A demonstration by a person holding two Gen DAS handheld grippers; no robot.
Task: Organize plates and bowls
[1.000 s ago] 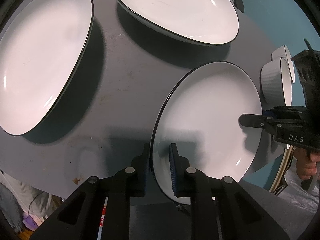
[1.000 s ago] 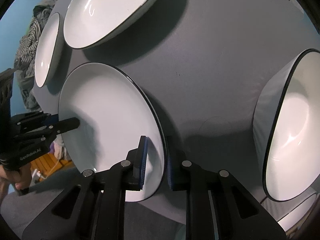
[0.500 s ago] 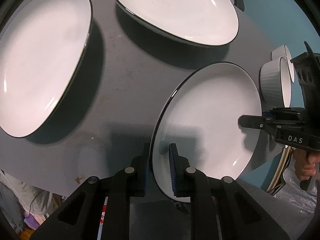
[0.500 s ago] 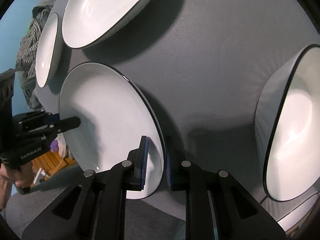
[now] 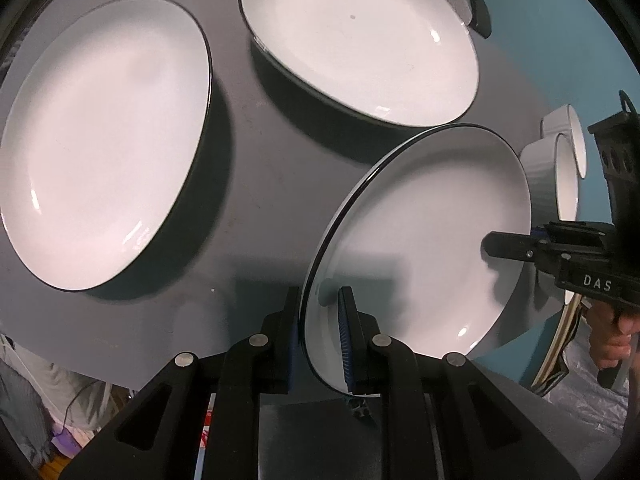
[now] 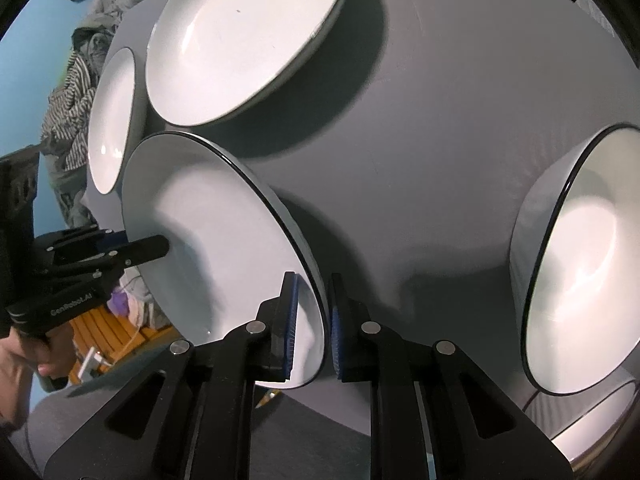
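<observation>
Both grippers are clamped on the same white plate with the thin black rim, one on each side of it. The left gripper has its blue pads pinching the near edge, jaws nearly closed with just the rim between them. The right gripper does the same on the opposite edge, also almost closed on the rim. The plate looks tipped, its far edge over the grey table.

Using that held plate as the reference: 2 more white plates sit flat on the table, 1 big plate well off to its left in the left wrist view, another plate just past its far edge. To its right, near the table edge, are 2 small ribbed white bowls. In the right wrist view a deeper white bowl sits well off to the plate's right.
</observation>
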